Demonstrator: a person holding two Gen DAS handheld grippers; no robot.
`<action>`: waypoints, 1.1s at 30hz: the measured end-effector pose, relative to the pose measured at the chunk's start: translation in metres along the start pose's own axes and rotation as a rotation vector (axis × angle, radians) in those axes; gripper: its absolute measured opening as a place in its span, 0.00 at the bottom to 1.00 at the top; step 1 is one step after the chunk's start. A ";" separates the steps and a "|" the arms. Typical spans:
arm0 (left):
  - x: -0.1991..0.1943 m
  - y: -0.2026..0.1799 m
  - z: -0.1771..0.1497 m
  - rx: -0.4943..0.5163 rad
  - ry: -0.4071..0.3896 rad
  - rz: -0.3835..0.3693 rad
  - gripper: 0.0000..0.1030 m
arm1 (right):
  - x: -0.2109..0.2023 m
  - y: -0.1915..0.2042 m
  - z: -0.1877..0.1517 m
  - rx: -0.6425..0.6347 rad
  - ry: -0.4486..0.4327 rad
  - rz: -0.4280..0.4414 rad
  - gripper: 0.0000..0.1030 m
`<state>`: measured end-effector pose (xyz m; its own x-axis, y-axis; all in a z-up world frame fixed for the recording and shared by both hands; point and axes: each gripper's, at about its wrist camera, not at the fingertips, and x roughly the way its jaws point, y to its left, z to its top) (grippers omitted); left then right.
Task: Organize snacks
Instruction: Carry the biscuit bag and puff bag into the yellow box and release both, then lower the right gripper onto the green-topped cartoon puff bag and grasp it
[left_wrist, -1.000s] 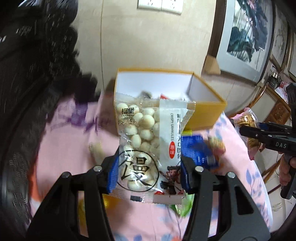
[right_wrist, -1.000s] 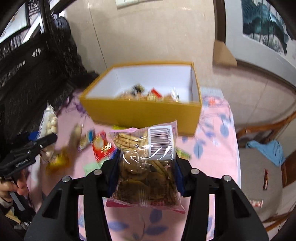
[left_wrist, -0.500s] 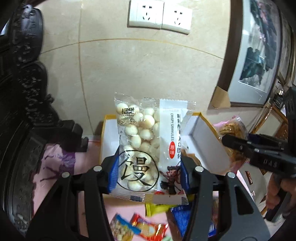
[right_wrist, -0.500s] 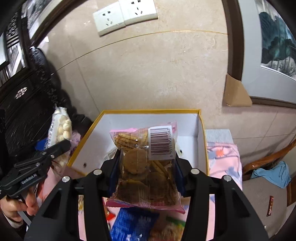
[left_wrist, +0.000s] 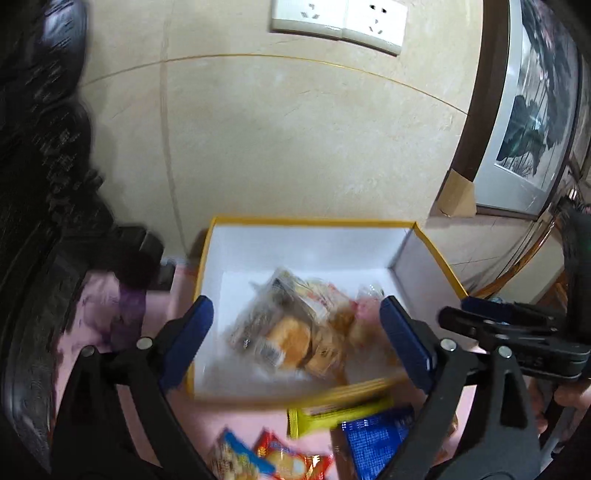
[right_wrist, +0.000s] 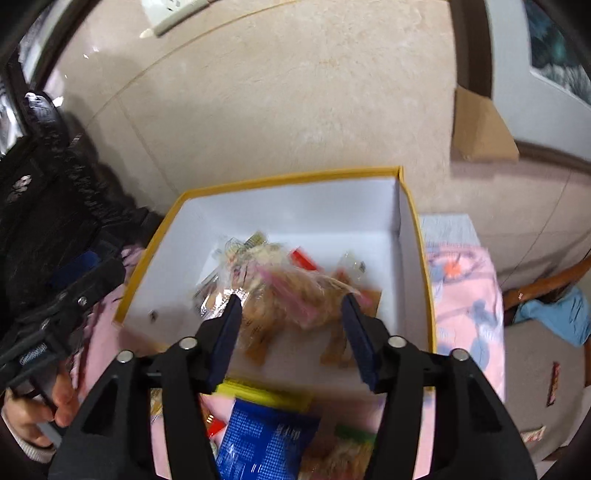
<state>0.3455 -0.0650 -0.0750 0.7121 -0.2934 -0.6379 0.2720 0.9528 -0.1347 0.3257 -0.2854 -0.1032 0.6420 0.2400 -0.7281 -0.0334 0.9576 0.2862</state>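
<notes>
A yellow box (left_wrist: 314, 221) with a white inside stands on the pink cloth against the wall. Several snack packets (left_wrist: 291, 332) lie blurred on its floor. My left gripper (left_wrist: 295, 310) hangs over the box's near edge, its jaws opening wide with nothing between them. I cannot pick out the white-ball bag in the pile. My right gripper (right_wrist: 291, 302) is also over the box (right_wrist: 295, 177), its jaws opening. The cookie bag (right_wrist: 288, 291) is a blur just past its tips, free of the pads. Each gripper shows at the other view's edge: right (left_wrist: 458, 312), left (right_wrist: 99, 267).
Loose packets lie on the pink floral cloth (right_wrist: 465, 295) in front of the box: a blue one (right_wrist: 266, 439), a yellow one (left_wrist: 340, 417), a red one (left_wrist: 291, 458). Dark carved furniture (left_wrist: 37, 184) stands at the left. A chair with blue cloth (right_wrist: 554, 314) is at the right.
Both grippers carried their bags up over the box, then opened. The white-ball bag has left the left jaws and the cookie bag has slipped out of the right jaws.
</notes>
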 end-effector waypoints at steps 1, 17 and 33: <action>-0.009 0.004 -0.012 -0.022 0.004 -0.002 0.91 | -0.010 -0.002 -0.013 0.012 -0.004 0.021 0.62; -0.067 0.022 -0.159 -0.050 0.181 0.033 0.93 | 0.000 -0.064 -0.143 0.244 0.165 -0.124 0.64; -0.064 0.008 -0.176 -0.063 0.224 0.000 0.93 | 0.028 -0.053 -0.140 0.265 0.200 -0.132 0.65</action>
<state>0.1887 -0.0247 -0.1687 0.5489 -0.2753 -0.7892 0.2254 0.9580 -0.1774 0.2383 -0.3066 -0.2263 0.4642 0.1690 -0.8694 0.2567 0.9138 0.3146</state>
